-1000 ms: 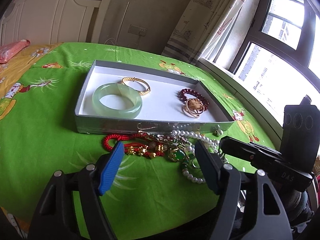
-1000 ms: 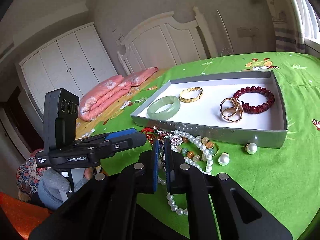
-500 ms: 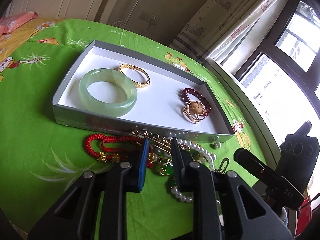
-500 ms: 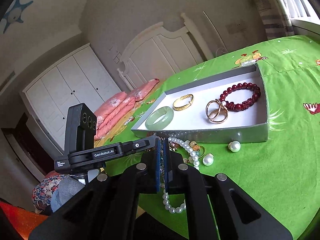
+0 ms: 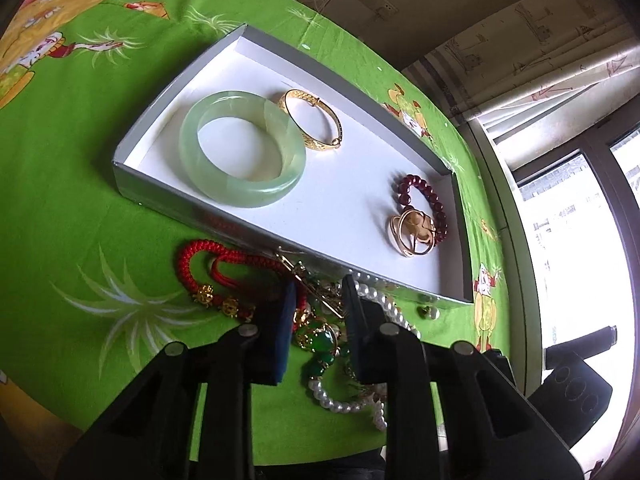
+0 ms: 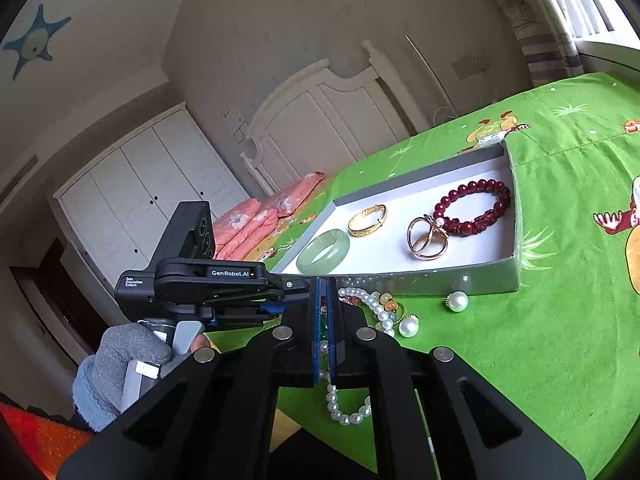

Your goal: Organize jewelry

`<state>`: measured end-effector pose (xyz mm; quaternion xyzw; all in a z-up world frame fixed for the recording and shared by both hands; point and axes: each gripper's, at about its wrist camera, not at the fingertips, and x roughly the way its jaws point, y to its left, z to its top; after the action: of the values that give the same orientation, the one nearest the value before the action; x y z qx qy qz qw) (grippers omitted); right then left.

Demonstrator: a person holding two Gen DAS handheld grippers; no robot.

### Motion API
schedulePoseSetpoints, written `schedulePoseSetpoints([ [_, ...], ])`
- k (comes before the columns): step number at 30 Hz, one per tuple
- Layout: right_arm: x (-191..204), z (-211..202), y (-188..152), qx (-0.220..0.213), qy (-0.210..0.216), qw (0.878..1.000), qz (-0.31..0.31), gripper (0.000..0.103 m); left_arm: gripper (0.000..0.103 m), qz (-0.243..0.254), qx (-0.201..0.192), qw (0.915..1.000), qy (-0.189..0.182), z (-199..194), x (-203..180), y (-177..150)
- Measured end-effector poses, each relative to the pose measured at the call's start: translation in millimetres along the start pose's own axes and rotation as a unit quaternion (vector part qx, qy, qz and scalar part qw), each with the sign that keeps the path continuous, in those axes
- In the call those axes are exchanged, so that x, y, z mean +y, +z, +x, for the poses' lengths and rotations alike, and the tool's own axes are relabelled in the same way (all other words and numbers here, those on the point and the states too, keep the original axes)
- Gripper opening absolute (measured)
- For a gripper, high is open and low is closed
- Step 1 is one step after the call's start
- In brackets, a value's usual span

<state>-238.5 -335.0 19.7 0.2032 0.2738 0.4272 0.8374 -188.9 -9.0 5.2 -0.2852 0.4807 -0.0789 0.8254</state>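
Green bedspread (image 5: 80,208) carries a grey tray (image 5: 168,92) already holding a jade bangle (image 5: 240,152), a gold bangle (image 5: 312,124), a red bead bracelet (image 5: 424,196) and gold rings (image 5: 412,232). Loose pieces lie heaped on the bed just outside the tray's near wall, at about 6 o'clock from it: a red cord bracelet (image 5: 208,272), a green pendant (image 5: 320,338), a pearl strand (image 5: 376,300) and two loose pearls (image 6: 456,302).

Left claw (image 5: 318,300) is closing over the middle of the heap, with the tangle of gold wire and green stones between its pads; whether they already press on anything I cannot tell. Right claw (image 6: 326,320) is shut, its pads meeting just beside the pearls, and I cannot make out anything pinched in it.

Main risk is the tangle: a lift could drag the cord bracelet or pearl strand along, and a trailing piece may snag the tray wall or drop short of it. Thin wire could also slip from the pads. Loose pearls at 3 o'clock of the heap may roll if the spread is tugged.
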Motion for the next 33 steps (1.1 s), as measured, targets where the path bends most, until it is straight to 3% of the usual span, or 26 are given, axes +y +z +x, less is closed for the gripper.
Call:
schedulePoseSetpoints([
  [6,1.1,-0.2,-1.3,0.009,-0.001,1.000,-0.011,0.005,0.007,0.012,-0.031,0.9993,-0.019,-17.5,0.2,-15.3],
  [8,3.8,0.6,-3.7,0.017,-0.005,1.000,-0.019,0.010,0.004,0.018,-0.038,0.9987,-0.029,-25.5,-1.2,-16.7],
  [10,3.1,1.7,-7.5,0.029,-0.016,0.999,-0.020,0.031,0.004,0.026,-0.047,0.9978,-0.038,-33.5,-4.1,-17.6],
  [11,2.3,1.9,-9.9,0.032,-0.020,0.999,-0.022,0.051,0.004,0.031,-0.051,0.9974,-0.041,-36.1,-5.6,-18.1],
  [12,1.6,1.9,-12.5,0.033,-0.018,0.999,-0.022,0.056,0.004,0.035,-0.054,0.9968,-0.048,-39.3,-6.1,-18.6],
  [14,2.3,5.7,-16.6,0.041,-0.017,0.999,-0.025,0.056,0.004,0.044,-0.057,0.9961,-0.051,-43.8,-6.8,-19.3],
  [19,12.7,34.7,-22.6,0.088,-0.028,0.994,-0.052,0.034,0.004,0.050,-0.064,0.9948,-0.061,-53.0,-5.0,-19.1],
  [20,14.3,39.7,-23.4,0.093,-0.034,0.993,-0.057,0.017,0.004,0.054,-0.066,0.9947,-0.059,-55.3,-4.7,-18.8],
  [21,15.8,41.7,-23.0,0.089,-0.041,0.993,-0.062,0.007,0.004,0.056,-0.069,0.9945,-0.055,-58.2,-4.3,-18.5],
  [24,23.6,35.0,-19.9,0.063,-0.043,0.994,-0.080,0.007,0.004,0.068,-0.093,0.9930,-0.027,-69.7,-1.0,-19.4],
  [26,23.4,28.9,-15.4,0.052,-0.031,0.996,-0.072,0.007,0.004,0.098,-0.123,0.9875,0.011,-78.9,-5.5,-21.7],
  [28,23.1,26.3,-12.9,0.046,-0.032,0.996,-0.070,0.007,0.004,0.122,-0.131,0.9836,0.021,-81.9,-10.2,-22.6],
  [29,22.4,26.2,-12.2,0.047,-0.031,0.996,-0.069,0.007,0.004,0.149,-0.147,0.9761,0.058,-81.0,-17.1,-25.1],
  [30,21.9,26.5,-12.5,0.048,-0.031,0.996,-0.066,0.007,0.004,0.187,-0.165,0.9628,0.103,-77.0,-25.9,-29.1],
  [31,22.0,27.3,-13.0,0.049,-0.030,0.996,-0.065,0.007,0.004,0.212,-0.165,0.9551,0.123,-70.2,-30.6,-31.4],
  [33,22.5,27.9,-13.9,0.051,-0.031,0.996,-0.067,0.007,0.004,0.213,-0.141,0.9608,0.109,-58.5,-27.6,-30.6],
])
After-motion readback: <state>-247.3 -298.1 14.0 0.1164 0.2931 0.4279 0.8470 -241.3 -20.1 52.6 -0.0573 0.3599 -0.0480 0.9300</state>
